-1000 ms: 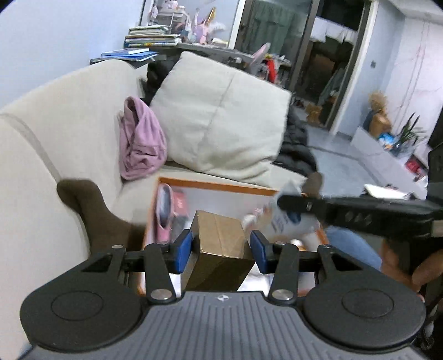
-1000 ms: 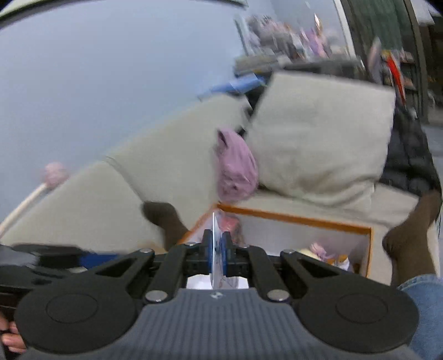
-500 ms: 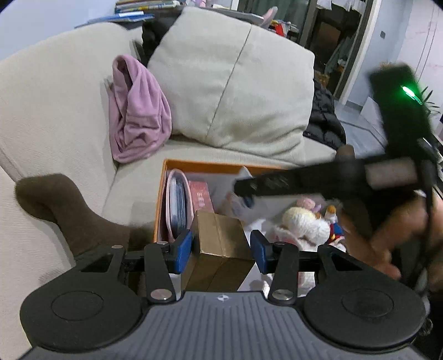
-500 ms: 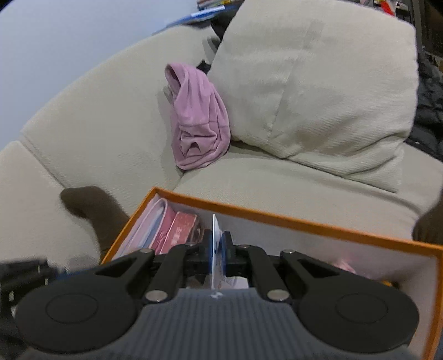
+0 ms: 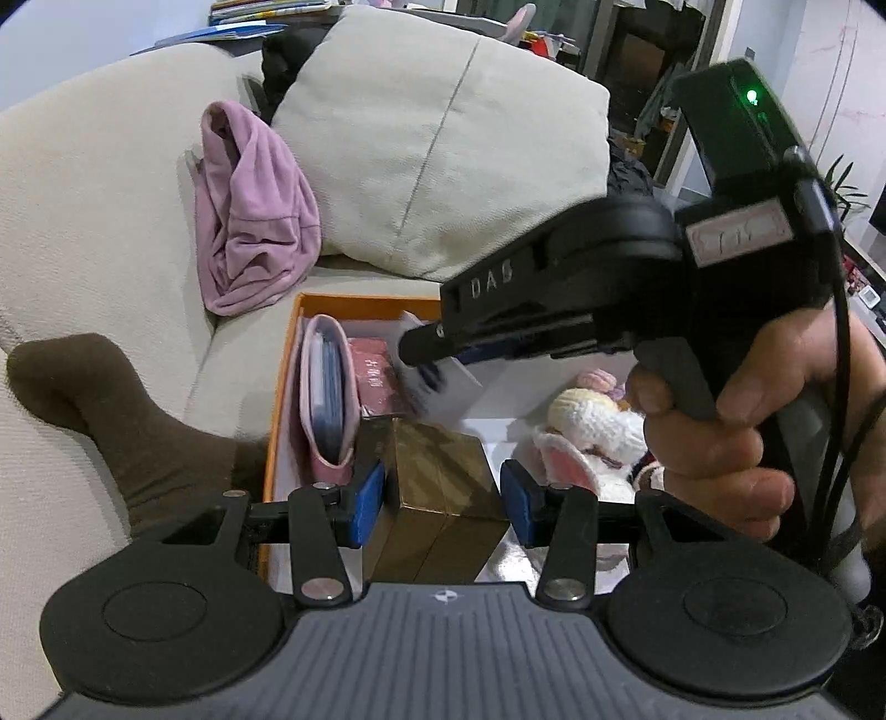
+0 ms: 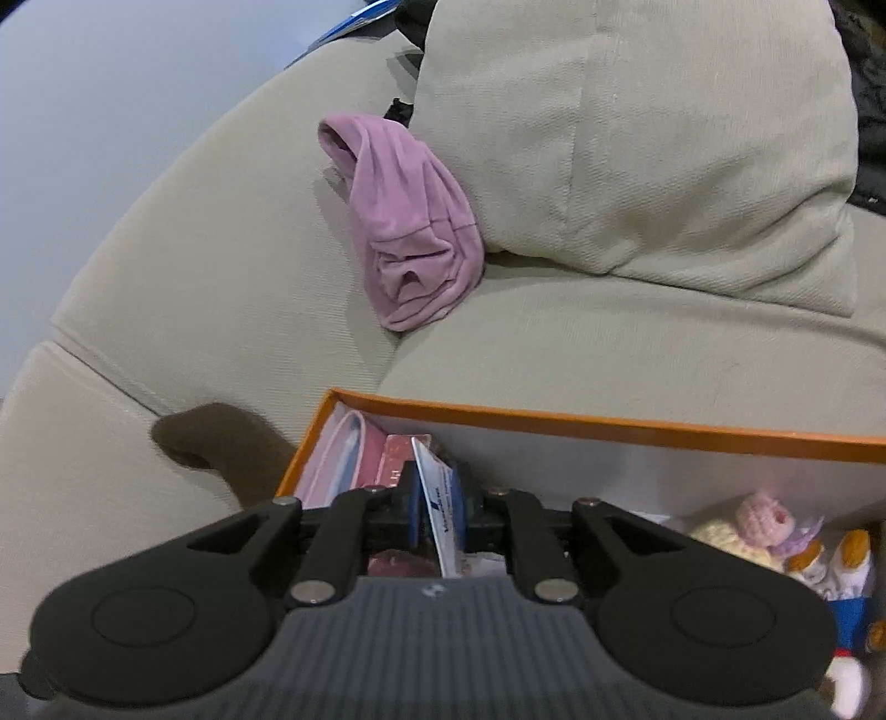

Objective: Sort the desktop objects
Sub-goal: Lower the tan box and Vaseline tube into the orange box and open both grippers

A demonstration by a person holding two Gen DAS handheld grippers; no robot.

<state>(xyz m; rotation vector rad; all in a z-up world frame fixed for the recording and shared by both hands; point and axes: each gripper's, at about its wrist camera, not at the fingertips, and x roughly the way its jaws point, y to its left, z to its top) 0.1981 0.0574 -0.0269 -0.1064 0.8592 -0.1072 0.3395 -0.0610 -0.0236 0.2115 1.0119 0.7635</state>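
An orange-rimmed box sits on the sofa seat. My left gripper is shut on a gold-brown carton and holds it over the box's near end. My right gripper holds a thin white card with blue print; its jaws stand slightly apart around the card, which leans tilted. It reaches into the box from the right in the left wrist view. Inside the box are a pink pouch, a dark red packet and knitted toys.
A beige sofa with a large cushion lies behind the box. A lilac cloth is draped on the backrest. A foot in a brown sock rests left of the box. Books lie on a shelf behind the sofa.
Both grippers have come down toward the box. The right gripper has moved the card into the box's far left part, and its jaws have eased apart so the card tilts. The left still grips the carton.
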